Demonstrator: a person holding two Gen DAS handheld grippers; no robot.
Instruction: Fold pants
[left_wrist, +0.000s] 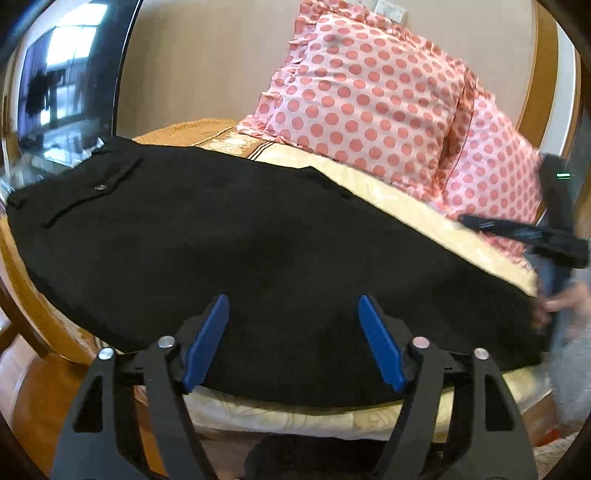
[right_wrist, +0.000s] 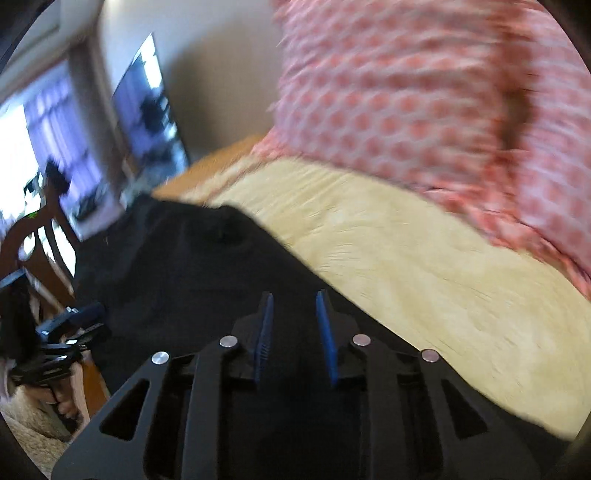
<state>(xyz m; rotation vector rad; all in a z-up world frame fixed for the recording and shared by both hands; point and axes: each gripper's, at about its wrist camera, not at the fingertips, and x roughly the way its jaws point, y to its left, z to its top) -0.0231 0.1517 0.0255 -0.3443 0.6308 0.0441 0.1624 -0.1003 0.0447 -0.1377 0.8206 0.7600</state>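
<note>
Black pants (left_wrist: 229, 240) lie flat across a cream cushion (left_wrist: 417, 206), waistband and a buttoned pocket at the far left. My left gripper (left_wrist: 293, 306) is open over the near edge of the pants, holding nothing. My right gripper (right_wrist: 294, 299) is partly open over the pants (right_wrist: 177, 273) near their right end, nothing between its pads; this view is motion-blurred. The right gripper also shows at the right edge of the left wrist view (left_wrist: 517, 236), and the left gripper at the left edge of the right wrist view (right_wrist: 70, 325).
Two pink polka-dot pillows (left_wrist: 369, 92) lean against the wall behind the cushion. A dark TV screen (left_wrist: 62, 85) stands at the far left. A wooden seat frame (left_wrist: 33, 284) edges the cushion, and a wooden chair (right_wrist: 40, 236) stands at left.
</note>
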